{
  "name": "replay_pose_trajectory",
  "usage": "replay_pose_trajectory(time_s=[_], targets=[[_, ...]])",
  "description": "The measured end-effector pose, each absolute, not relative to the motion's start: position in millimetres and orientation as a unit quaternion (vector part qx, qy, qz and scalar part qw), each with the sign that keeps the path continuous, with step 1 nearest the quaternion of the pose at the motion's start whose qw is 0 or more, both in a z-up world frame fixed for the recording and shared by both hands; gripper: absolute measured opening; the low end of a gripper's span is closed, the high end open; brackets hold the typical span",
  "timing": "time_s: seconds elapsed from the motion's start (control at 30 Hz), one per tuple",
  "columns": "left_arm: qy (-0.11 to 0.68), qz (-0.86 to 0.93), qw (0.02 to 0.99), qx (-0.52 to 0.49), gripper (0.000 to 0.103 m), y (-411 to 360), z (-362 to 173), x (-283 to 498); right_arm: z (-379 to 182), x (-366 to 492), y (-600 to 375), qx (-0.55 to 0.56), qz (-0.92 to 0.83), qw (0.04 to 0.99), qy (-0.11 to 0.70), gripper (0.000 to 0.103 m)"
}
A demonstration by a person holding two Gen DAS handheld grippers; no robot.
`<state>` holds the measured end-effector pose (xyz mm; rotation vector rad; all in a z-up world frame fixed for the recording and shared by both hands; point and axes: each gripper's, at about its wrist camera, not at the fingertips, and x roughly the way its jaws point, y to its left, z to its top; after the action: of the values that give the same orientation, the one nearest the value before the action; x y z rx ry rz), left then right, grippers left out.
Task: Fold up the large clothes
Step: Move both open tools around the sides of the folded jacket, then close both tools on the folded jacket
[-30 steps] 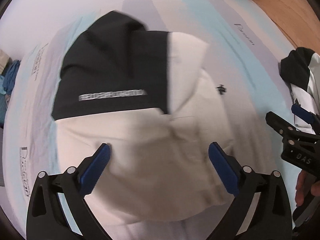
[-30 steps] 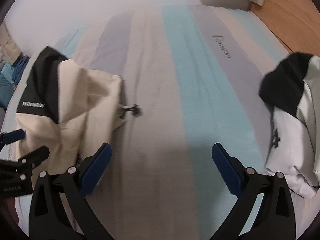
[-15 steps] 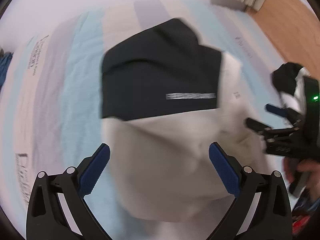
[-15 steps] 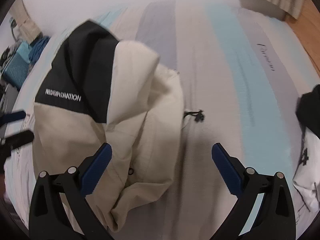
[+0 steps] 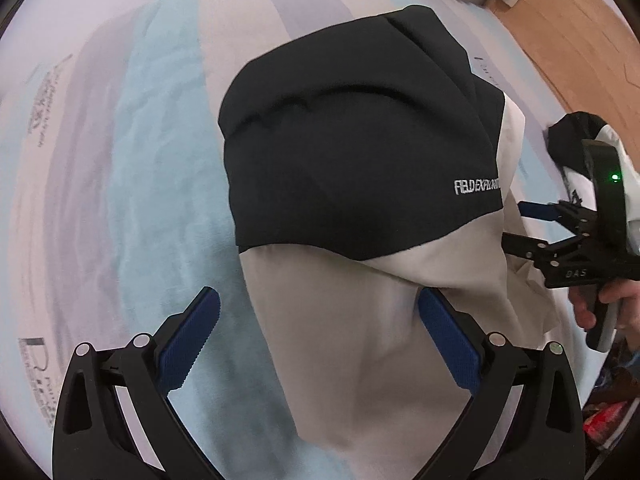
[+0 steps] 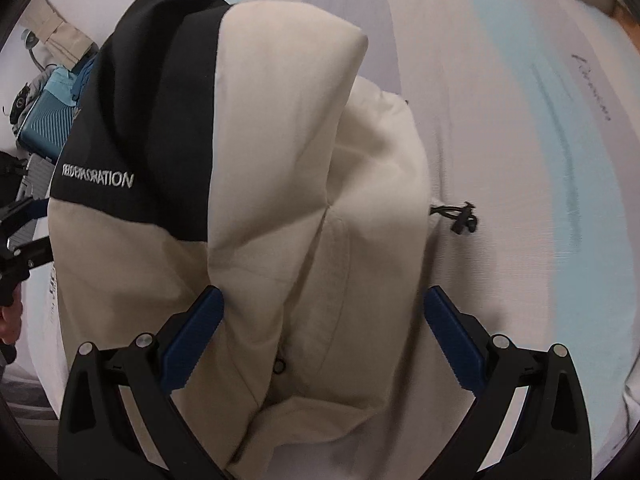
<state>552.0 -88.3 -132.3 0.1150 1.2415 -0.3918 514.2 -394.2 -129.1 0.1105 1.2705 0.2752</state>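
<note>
A folded black-and-cream jacket (image 5: 360,168) with silver lettering lies on the striped bed cover (image 5: 152,152). My left gripper (image 5: 320,336) is open just above its cream lower part, blue pads on either side of the cloth. In the right wrist view the same jacket (image 6: 280,184) fills the middle, its black drawcord toggle (image 6: 460,216) resting on the cover to the right. My right gripper (image 6: 324,332) is open over the jacket's cream near edge. The right gripper (image 5: 532,228) also shows at the jacket's right side in the left wrist view, held by a hand (image 5: 608,308).
A second black-and-white garment (image 5: 588,144) lies at the bed's right edge, with wooden floor (image 5: 568,20) and a curtain hem beyond. A teal case (image 6: 48,120) and other clutter sit off the bed's left side. The striped cover (image 6: 540,160) stretches right of the jacket.
Both grippers have closed in on the jacket, which now fills each view. The right gripper swung left from bare cover to hover over the cream edge. Both stayed open.
</note>
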Motion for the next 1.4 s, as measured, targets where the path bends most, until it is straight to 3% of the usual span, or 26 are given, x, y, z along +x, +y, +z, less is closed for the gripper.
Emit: replay_pose_trajectory(time_s=[0.3, 0.67, 1.27, 1.37, 1.4], targets=[[0.6, -0.226, 0.767, -0.028, 0.098, -75, -160, 564, -155, 529, -392, 0.072, 0.131, 0.782, 0.605, 0.096], [0.598, -0.258, 0.758, -0.042, 0.098, -74, -176, 572, -175, 538, -388, 0.121, 0.155, 0.77, 0.607, 0.097], [0.59, -0.259, 0.763, -0.048, 0.098, -87, -191, 568, -200, 548, -360, 0.111, 0.154, 0.768, 0.611, 0.097], [0.586, -0.257, 0.767, -0.047, 0.096, -90, -191, 566, -199, 549, -371, 0.109, 0.159, 0.771, 0.606, 0.087], [0.584, -0.255, 0.769, -0.047, 0.095, -92, -190, 565, -196, 548, -369, 0.106, 0.165, 0.773, 0.604, 0.079]])
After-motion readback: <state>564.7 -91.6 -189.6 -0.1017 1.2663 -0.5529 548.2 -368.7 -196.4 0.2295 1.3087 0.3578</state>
